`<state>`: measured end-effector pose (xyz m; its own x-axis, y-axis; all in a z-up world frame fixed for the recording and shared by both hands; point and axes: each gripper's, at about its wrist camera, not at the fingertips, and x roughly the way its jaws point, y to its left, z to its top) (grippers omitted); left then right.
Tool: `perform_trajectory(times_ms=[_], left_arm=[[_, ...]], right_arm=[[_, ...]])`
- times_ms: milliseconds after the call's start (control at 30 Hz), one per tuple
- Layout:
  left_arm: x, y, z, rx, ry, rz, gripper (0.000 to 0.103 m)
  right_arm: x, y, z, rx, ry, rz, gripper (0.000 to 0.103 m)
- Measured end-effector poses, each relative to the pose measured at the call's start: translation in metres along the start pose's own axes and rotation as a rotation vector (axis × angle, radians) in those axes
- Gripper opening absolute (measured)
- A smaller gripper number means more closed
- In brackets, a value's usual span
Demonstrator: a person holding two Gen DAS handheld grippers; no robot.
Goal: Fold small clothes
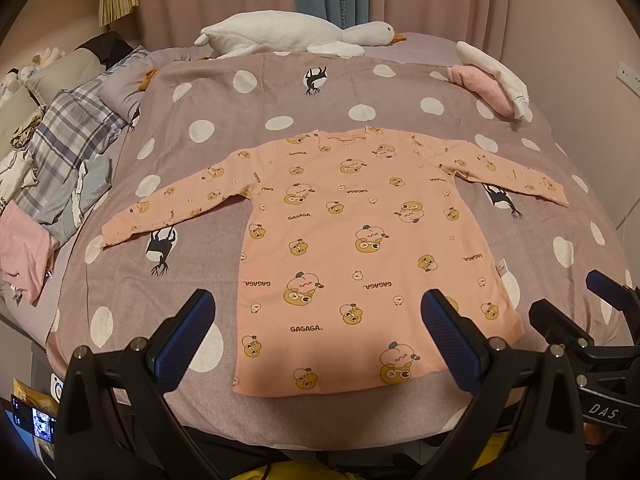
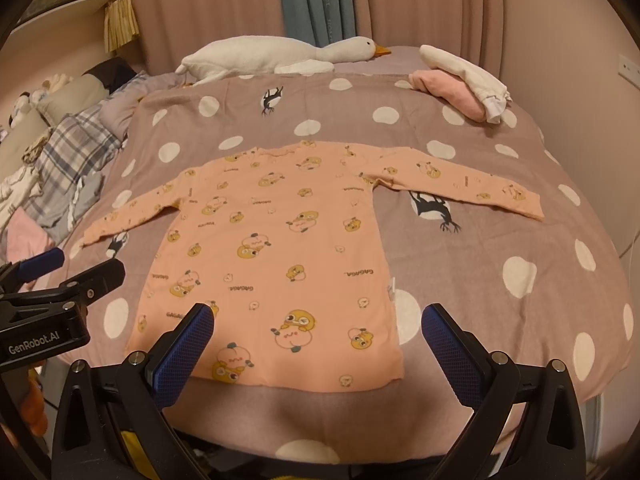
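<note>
While I hold both tools above the near edge of the bed (image 1: pixel 120 280), the peach shirt (image 1: pixel 360 232) lies flat at centre, sleeves spread left and right. My left gripper (image 1: pixel 316 324) and right gripper (image 2: pixel 318 328) gape wide, gripping nothing. Far right sits what looks like folded clothes (image 2: pixel 464 84).

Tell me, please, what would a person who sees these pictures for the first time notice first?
First comes the peach long-sleeved shirt with cartoon prints, spread flat with both sleeves out in the middle of the polka-dot blanket. Behind it, at the far edge of the bed, lies a white plush goose. Near the camera, the left gripper and the right gripper both stand open over the shirt's hem, holding nothing.
</note>
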<state>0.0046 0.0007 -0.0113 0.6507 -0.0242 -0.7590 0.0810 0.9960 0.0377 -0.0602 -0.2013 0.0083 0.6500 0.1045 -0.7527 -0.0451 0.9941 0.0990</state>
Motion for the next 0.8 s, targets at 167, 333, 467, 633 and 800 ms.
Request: perform_trajectory(times_ms=[167, 333, 467, 633, 800], left_arm=[[0.0002, 0.0, 0.0, 0.001, 0.001, 0.0, 0.103], [0.0022, 0.0007, -0.0019, -0.001, 0.007, -0.001, 0.103], [0.0026, 0.0014, -0.0018, -0.002, 0.007, -0.002, 0.103], [0.0032, 0.0012, -0.0024, -0.003, 0.01, -0.003, 0.103], [0.0046, 0.0012, -0.0032, -0.004, 0.013, -0.003, 0.103]], right_arm=[[0.0002, -0.0001, -0.0001, 0.001, 0.002, -0.001, 0.103], [0.001, 0.0012, -0.0006, -0.001, 0.003, -0.001, 0.103], [0.0022, 0.0013, -0.0017, 0.0, 0.004, -0.001, 0.103], [0.0025, 0.0015, -0.0017, 0.0, 0.005, -0.002, 0.103], [0.0032, 0.0021, -0.0021, 0.0, 0.006, -0.002, 0.103]])
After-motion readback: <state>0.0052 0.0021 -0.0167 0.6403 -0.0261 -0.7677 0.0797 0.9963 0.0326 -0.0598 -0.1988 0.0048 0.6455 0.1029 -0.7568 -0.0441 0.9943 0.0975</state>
